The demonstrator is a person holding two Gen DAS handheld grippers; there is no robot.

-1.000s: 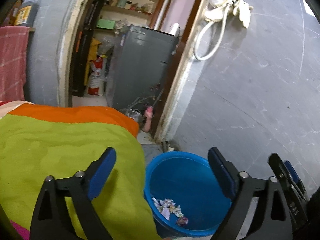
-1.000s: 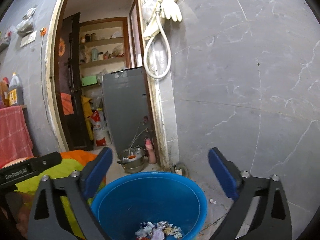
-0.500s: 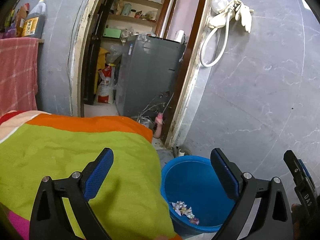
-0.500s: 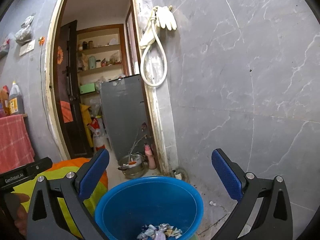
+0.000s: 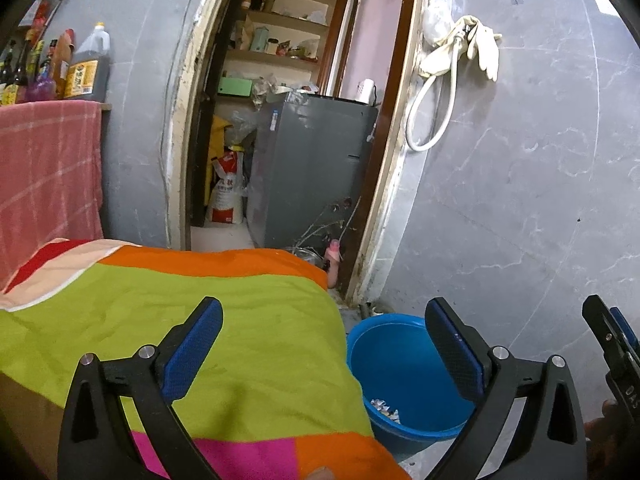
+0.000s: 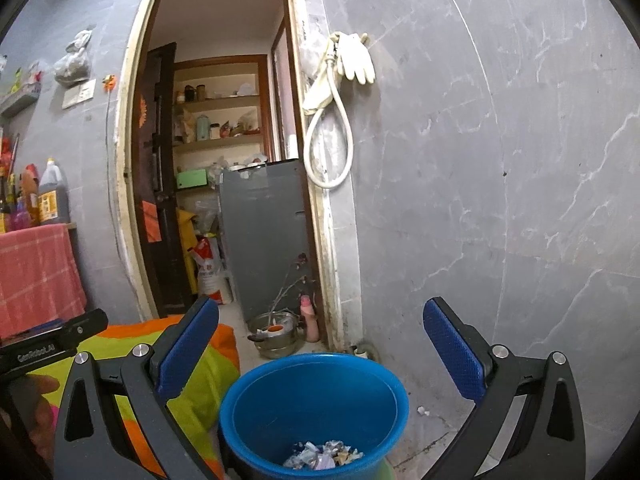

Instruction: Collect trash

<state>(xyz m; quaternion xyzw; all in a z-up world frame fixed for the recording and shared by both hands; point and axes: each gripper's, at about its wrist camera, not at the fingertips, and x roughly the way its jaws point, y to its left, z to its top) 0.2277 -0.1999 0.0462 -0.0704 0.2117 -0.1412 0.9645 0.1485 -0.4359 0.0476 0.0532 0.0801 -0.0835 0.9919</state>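
our left tool is opening wide with nothing in it, and our right tool is open and empty too. the trash sits in the blue bucket. we should look around slowly for more.

"genrobot.ai" on left gripper body; "das" on right gripper.
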